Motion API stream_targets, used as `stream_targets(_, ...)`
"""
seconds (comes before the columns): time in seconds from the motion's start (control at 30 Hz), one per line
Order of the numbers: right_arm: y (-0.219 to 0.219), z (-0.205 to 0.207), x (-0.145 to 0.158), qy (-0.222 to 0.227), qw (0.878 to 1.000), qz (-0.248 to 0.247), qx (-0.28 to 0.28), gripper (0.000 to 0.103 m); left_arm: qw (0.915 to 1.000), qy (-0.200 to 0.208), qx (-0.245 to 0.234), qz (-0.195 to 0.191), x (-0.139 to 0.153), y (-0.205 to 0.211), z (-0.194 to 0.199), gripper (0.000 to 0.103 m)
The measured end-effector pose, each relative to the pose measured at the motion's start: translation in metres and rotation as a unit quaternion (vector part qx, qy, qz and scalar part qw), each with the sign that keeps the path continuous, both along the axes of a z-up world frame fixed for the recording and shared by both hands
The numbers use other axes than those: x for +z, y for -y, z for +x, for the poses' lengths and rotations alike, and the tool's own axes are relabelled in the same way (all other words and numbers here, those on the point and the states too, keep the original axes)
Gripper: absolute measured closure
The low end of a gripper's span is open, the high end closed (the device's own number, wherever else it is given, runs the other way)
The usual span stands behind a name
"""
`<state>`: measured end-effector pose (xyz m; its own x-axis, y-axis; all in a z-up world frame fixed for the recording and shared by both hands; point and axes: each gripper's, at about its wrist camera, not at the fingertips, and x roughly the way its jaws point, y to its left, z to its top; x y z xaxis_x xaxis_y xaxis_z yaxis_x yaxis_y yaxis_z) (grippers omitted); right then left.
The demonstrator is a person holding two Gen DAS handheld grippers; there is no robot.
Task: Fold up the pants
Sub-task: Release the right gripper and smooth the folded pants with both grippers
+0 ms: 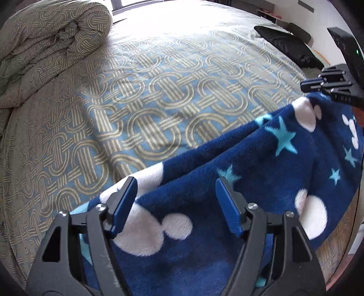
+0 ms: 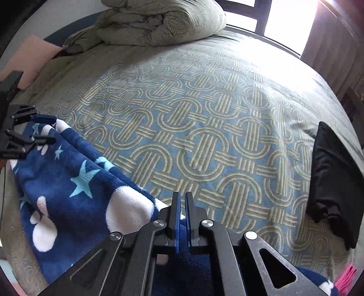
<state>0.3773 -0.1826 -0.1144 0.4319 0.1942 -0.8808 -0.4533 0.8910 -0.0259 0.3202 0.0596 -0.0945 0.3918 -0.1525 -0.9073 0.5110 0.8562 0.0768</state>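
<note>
The pants (image 1: 261,164) are navy fleece with white mouse heads and light blue stars. They stretch between the two grippers above the near edge of the bed. My left gripper (image 1: 177,184) is open, its blue pads wide apart over the fabric. It also shows at the left edge of the right wrist view (image 2: 47,129). My right gripper (image 2: 182,198) is shut on the edge of the pants (image 2: 79,182). It also shows at the right edge of the left wrist view (image 1: 318,87).
The bed (image 2: 204,136) has a blue and olive cover with an interlocking ring pattern. A bundled duvet (image 2: 163,20) lies at the far end. A folded black garment (image 2: 334,177) lies at the right. A pink cloth (image 2: 347,276) peeks in at bottom right.
</note>
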Motion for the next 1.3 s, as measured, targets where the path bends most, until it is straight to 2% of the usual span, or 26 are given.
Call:
stream_targets(0.03, 0.001, -0.003, 0.0, -0.006, 1.0, 0.018, 0.007, 0.097, 0.9999, -0.004, -0.009, 0.013, -0.005, -0.004, -0.006, 0.031)
stream_targets(0.1, -0.003, -0.011, 0.002, -0.012, 0.999, 0.036, 0.023, 0.083, 0.9995, -0.011, -0.011, 0.028, -0.013, -0.011, -0.01, 0.031)
stream_targets(0.13, -0.009, -0.015, 0.004, -0.007, 0.999, 0.033, 0.033, 0.068, 0.9994, -0.013, -0.01, 0.029, -0.015, -0.012, -0.009, 0.031)
stream_targets(0.17, -0.015, -0.021, 0.005, 0.001, 0.999, 0.026, 0.045, 0.046, 0.9995, -0.016, -0.009, 0.026, -0.018, -0.014, -0.007, 0.031)
stream_targets(0.23, -0.033, -0.027, 0.007, 0.018, 0.997, 0.009, 0.072, 0.022, 0.9997, -0.016, -0.003, 0.015, -0.021, -0.014, -0.001, 0.031)
stream_targets(0.27, -0.041, -0.03, 0.008, 0.023, 0.996, 0.006, 0.086, 0.02, 0.9999, -0.016, 0.001, 0.006, -0.022, -0.013, 0.004, 0.038)
stream_targets(0.3, -0.053, -0.03, 0.005, 0.02, 0.994, 0.0, 0.106, 0.02, 0.9998, -0.018, 0.006, -0.007, -0.023, -0.014, 0.007, 0.051)
stream_targets(0.33, -0.063, -0.03, 0.0, 0.012, 0.993, -0.009, 0.12, 0.02, 0.9994, -0.027, 0.009, -0.021, -0.025, -0.014, 0.011, 0.087)
stream_targets(0.37, -0.071, -0.03, -0.005, 0.006, 0.991, -0.021, 0.13, 0.021, 0.9989, -0.032, 0.016, -0.029, -0.025, -0.015, 0.013, 0.094)
stream_targets(0.4, -0.079, -0.03, -0.014, 0.004, 0.99, -0.042, 0.134, 0.026, 0.9991, -0.025, 0.016, -0.031, -0.023, -0.014, 0.013, 0.095)
stream_targets(0.43, -0.083, -0.028, -0.021, 0.001, 0.99, -0.063, 0.13, 0.069, 0.9993, -0.018, 0.013, -0.03, -0.021, -0.014, 0.011, 0.096)
stream_targets(0.47, -0.086, -0.025, -0.029, -0.011, 0.99, -0.072, 0.124, 0.097, 0.9994, -0.009, 0.012, -0.031, -0.017, -0.014, 0.009, 0.097)
stream_targets(0.5, -0.085, -0.022, -0.031, -0.023, 0.992, -0.056, 0.111, 0.097, 0.9993, -0.002, 0.016, -0.034, -0.013, -0.015, 0.009, 0.097)
stream_targets(0.63, -0.073, -0.019, -0.006, 0.007, 0.997, 0.003, 0.077, 0.098, 0.9969, 0.03, 0.037, -0.062, 0.013, -0.024, 0.021, 0.097)
stream_targets(0.67, -0.069, -0.015, -0.001, 0.008, 0.997, 0.016, 0.07, 0.098, 0.9959, 0.04, 0.05, -0.064, 0.018, -0.026, 0.031, 0.103)
stream_targets(0.73, -0.067, -0.008, 0.0, 0.006, 0.998, 0.017, 0.053, 0.098, 0.9953, 0.047, 0.068, -0.051, 0.019, -0.028, 0.046, 0.103)
stream_targets(0.8, -0.069, -0.002, -0.01, -0.018, 0.999, 0.014, 0.05, 0.093, 0.9962, 0.03, 0.071, -0.039, 0.012, -0.029, 0.054, 0.103)
stream_targets(0.87, -0.072, 0.0, -0.024, -0.047, 0.998, -0.007, 0.051, 0.078, 0.9967, 0.03, 0.073, -0.017, 0.007, -0.031, 0.045, 0.102)
stream_targets(0.9, -0.071, -0.004, -0.025, -0.037, 0.998, -0.02, 0.047, 0.074, 0.9965, 0.034, 0.076, -0.011, 0.007, -0.034, 0.038, 0.098)
stream_targets(0.97, -0.064, -0.011, -0.017, -0.006, 0.999, -0.03, 0.037, 0.052, 0.995, 0.035, 0.094, 0.001, 0.009, -0.05, 0.019, 0.083)
stream_targets(1.0, -0.055, -0.015, -0.009, 0.012, 0.999, -0.03, 0.026, 0.048, 0.9935, 0.038, 0.107, 0.007, 0.012, -0.06, 0.011, 0.078)
stream_targets(1.03, -0.047, -0.02, -0.002, 0.025, 0.999, -0.027, 0.017, 0.042, 0.991, 0.044, 0.125, 0.014, 0.015, -0.072, 0.001, 0.065)
stream_targets(1.07, -0.04, -0.025, 0.005, 0.032, 0.999, -0.018, 0.014, 0.041, 0.9873, 0.053, 0.149, 0.014, 0.02, -0.09, -0.011, 0.054)
stream_targets(1.13, -0.026, -0.039, 0.014, 0.029, 0.999, 0.003, 0.012, 0.04, 0.9781, 0.063, 0.198, 0.004, 0.028, -0.122, -0.033, 0.045)
stream_targets(1.23, -0.022, -0.074, 0.019, 0.022, 0.999, 0.012, 0.025, 0.04, 0.959, 0.062, 0.275, -0.031, 0.036, -0.172, -0.07, 0.044)
stream_targets(1.3, -0.027, -0.101, 0.013, 0.019, 0.999, 0.001, 0.042, 0.04, 0.9468, 0.052, 0.313, -0.053, 0.034, -0.196, -0.097, 0.041)
